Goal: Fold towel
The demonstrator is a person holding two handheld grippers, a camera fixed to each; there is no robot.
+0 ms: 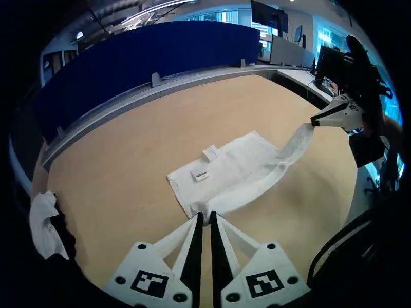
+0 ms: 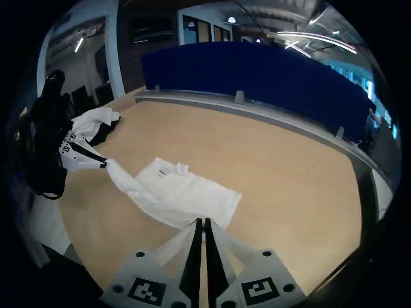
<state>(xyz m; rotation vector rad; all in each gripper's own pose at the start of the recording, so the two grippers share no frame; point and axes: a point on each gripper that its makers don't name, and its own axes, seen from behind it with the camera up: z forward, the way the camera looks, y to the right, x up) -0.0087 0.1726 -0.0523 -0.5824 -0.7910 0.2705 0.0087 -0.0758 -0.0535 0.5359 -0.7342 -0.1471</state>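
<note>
Items, left gripper view, placed against the table [image 1: 128, 154]:

1. Spare white cloth [image 1: 43, 226]: bunched at the table's left rim, well apart from the towel.
2. Left gripper [image 1: 205, 218]: above the table's near side, fingers clenched on the towel's near corner.
3. Towel [image 1: 231, 172]: white, partly flat on the table's middle with two small tags [image 1: 209, 152] facing up. One long edge is raised off the table in a band.
4. Right gripper [image 1: 314, 122]: over the table's right rim, clamped on the raised end.
5. Blue partition [image 1: 154, 51]: beyond the table's far rim.

Right gripper view: right gripper [image 2: 201, 225] pinches the towel [image 2: 190, 195] edge.
</note>
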